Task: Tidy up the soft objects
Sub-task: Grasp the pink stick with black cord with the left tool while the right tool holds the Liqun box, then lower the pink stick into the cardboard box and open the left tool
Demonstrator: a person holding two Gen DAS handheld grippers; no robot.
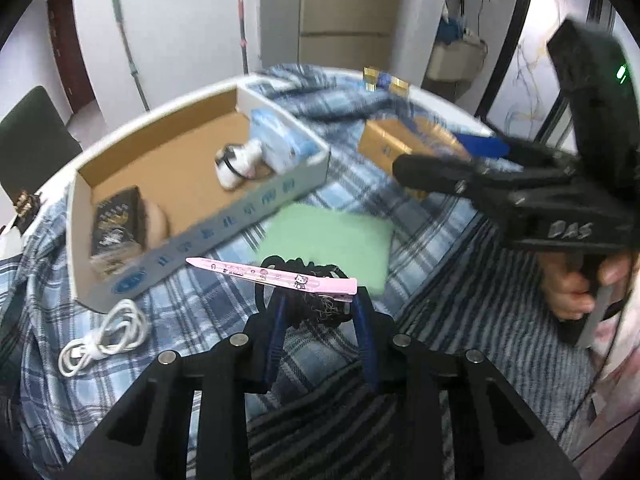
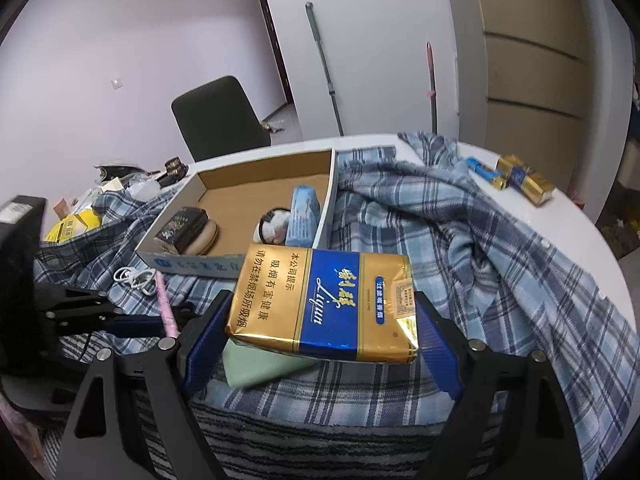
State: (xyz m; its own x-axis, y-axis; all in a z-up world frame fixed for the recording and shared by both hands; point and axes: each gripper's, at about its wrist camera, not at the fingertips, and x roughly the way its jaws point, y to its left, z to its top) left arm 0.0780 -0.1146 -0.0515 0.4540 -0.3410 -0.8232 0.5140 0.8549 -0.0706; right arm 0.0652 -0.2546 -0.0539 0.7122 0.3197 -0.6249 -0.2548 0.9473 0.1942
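Observation:
My left gripper (image 1: 318, 306) is shut on a black hair tie bundle (image 1: 308, 300) with a pink Hello Kitty hair clip (image 1: 272, 276) clipped across it, held above the plaid cloth (image 1: 192, 312). My right gripper (image 2: 320, 320) is shut on a gold-and-blue soft cigarette pack (image 2: 324, 304), held in the air. It also shows in the left wrist view (image 1: 404, 146). The open cardboard box (image 1: 200, 236) holds a tissue pack (image 1: 280, 140), a white plush thing (image 1: 238, 164), a dark pack (image 1: 116, 224) and a beige puff (image 2: 204, 236).
A green cloth (image 1: 332, 240) lies on the plaid cloth in front of the box. A white cable (image 1: 104, 334) lies left. More cigarette packs (image 2: 524, 180) lie at the table's far right edge. Clutter (image 2: 80, 220) and a chair (image 2: 218, 120) lie beyond the left side.

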